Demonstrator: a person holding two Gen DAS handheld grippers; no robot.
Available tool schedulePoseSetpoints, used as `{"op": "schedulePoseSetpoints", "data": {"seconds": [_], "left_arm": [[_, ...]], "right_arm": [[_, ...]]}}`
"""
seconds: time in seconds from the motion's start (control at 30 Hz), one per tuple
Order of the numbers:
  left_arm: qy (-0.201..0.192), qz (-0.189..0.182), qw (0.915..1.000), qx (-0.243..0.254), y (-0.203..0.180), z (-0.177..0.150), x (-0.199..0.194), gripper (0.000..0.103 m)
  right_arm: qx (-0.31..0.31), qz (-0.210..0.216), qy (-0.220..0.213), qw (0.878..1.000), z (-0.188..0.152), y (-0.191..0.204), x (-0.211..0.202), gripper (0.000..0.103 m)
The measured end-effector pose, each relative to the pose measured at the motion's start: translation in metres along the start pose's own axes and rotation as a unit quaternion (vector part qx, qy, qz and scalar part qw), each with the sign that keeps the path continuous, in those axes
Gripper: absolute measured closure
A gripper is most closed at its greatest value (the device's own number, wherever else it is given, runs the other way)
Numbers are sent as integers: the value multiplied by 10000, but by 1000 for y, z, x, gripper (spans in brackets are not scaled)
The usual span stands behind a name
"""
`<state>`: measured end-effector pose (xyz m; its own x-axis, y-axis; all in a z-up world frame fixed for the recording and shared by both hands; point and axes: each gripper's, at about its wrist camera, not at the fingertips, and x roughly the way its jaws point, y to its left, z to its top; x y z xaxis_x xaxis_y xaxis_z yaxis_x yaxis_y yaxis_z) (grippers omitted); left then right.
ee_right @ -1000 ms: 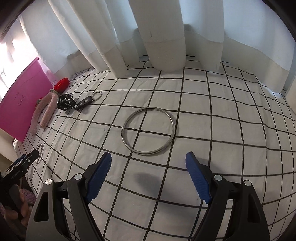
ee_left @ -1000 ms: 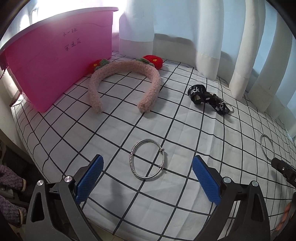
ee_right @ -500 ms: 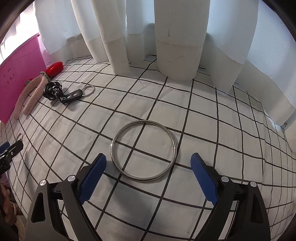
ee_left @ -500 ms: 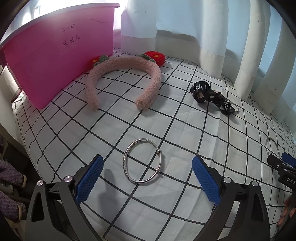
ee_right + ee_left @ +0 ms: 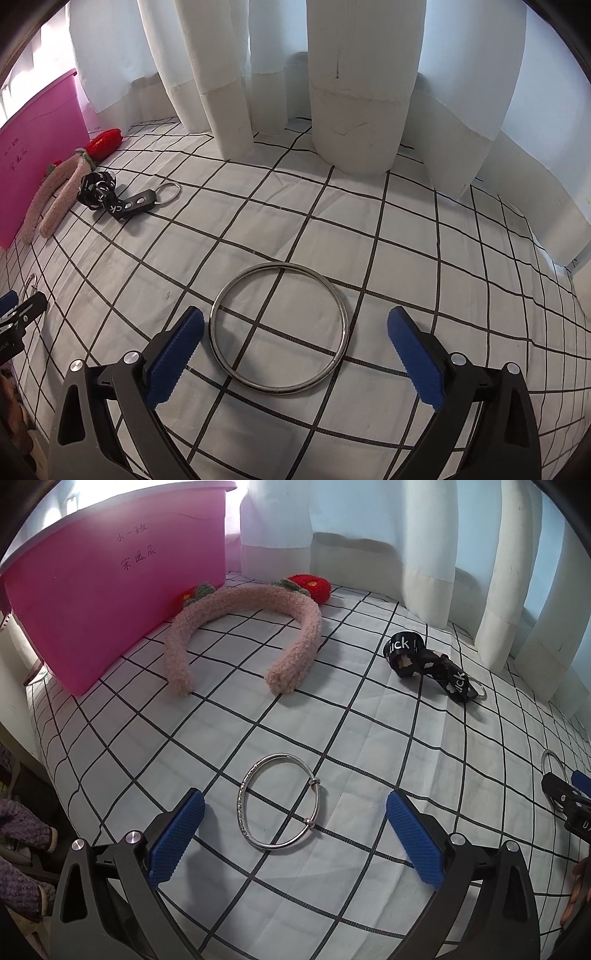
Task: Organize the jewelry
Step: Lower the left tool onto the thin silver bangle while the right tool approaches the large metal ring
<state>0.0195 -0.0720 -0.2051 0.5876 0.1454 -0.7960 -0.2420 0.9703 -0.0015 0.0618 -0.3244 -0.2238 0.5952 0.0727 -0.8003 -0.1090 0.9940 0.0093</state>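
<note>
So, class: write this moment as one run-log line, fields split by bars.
left gripper: open over bangle | right gripper: jaws opening, over ring, no contact | bin: behind headband

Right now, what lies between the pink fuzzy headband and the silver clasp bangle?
Nothing: in the left wrist view only bare black-and-white checked cloth separates the pink fuzzy headband from the silver clasp bangle.

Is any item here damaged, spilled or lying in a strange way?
Nothing stands out. The silver bangle and the plain metal ring lie flat and whole on the checked cloth. The pink headband and black keychain strap lie loose, undamaged.
</note>
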Motion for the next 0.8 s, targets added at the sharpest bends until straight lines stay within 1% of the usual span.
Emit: {"op": "schedulePoseSetpoints", "data": {"seconds": [0.33, 0.53, 0.6, 0.77, 0.8], "left_arm": [[-230, -6, 9997, 57, -1, 3, 4, 6], [-247, 7, 9997, 42, -1, 1, 2, 6], [-247, -8, 9997, 53, -1, 0, 1, 8], [-323, -120, 9993, 169, -6, -4, -7, 25], [-343, -132, 9992, 184, -6, -5, -7, 26]], "right_arm": [[2, -6, -15, 10000, 1, 1, 3, 8], [-16, -10, -24, 10000, 1, 3, 2, 9], [-63, 32, -29, 10000, -1, 4, 0, 9], [-171, 151, -43, 9997, -3, 7, -3, 10], [-190, 166, -48, 9997, -3, 7, -3, 12]]}}
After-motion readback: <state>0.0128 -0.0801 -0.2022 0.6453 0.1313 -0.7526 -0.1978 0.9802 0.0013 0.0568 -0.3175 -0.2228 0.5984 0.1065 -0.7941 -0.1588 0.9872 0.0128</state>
